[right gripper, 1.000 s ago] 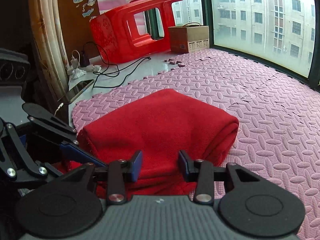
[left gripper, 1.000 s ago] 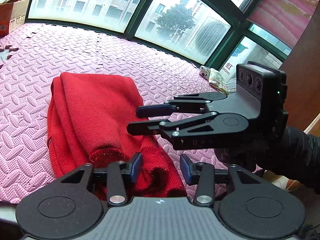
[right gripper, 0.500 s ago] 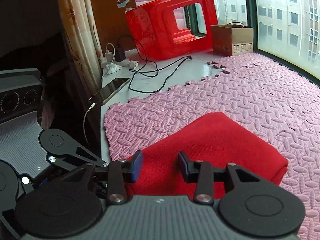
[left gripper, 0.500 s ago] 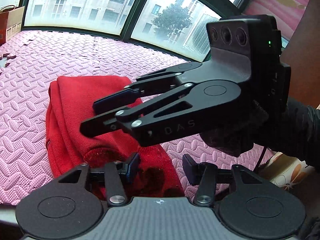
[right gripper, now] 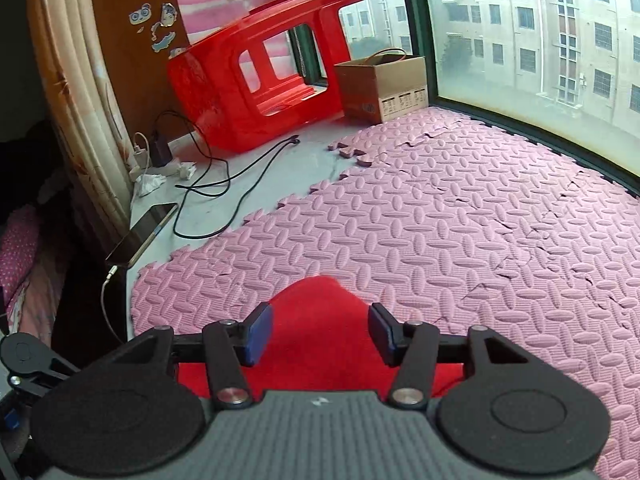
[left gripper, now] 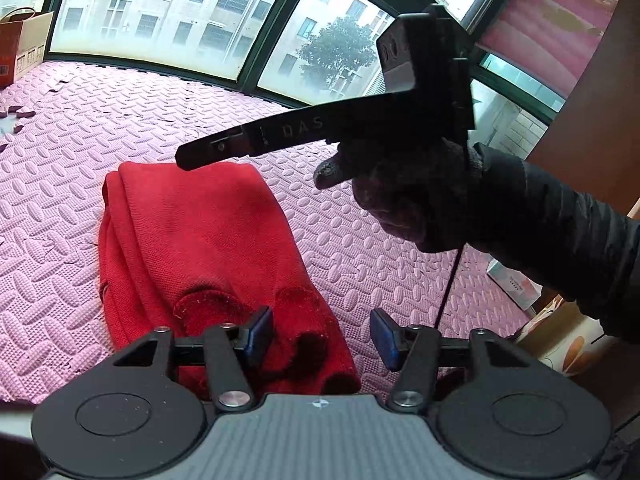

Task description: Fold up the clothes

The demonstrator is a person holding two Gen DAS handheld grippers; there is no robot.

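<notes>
Pink foam mat (left gripper: 100, 120) by the windows carries the folded red sweater (left gripper: 200, 240), near the front edge. Left gripper (left gripper: 322, 334) and right gripper (right gripper: 320, 332) hang over it, both wide, holding nothing. Far left, a cardboard box (right gripper: 384, 84); contents unseen.

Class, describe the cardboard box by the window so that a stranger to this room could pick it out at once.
Start at the big window and follow its sill to the corner where the pink foam mat ends. There a tipped-over red plastic stool lies, with the cardboard box right beside it. It is the only brown thing there, open-topped, with a thin looped handle.
</notes>
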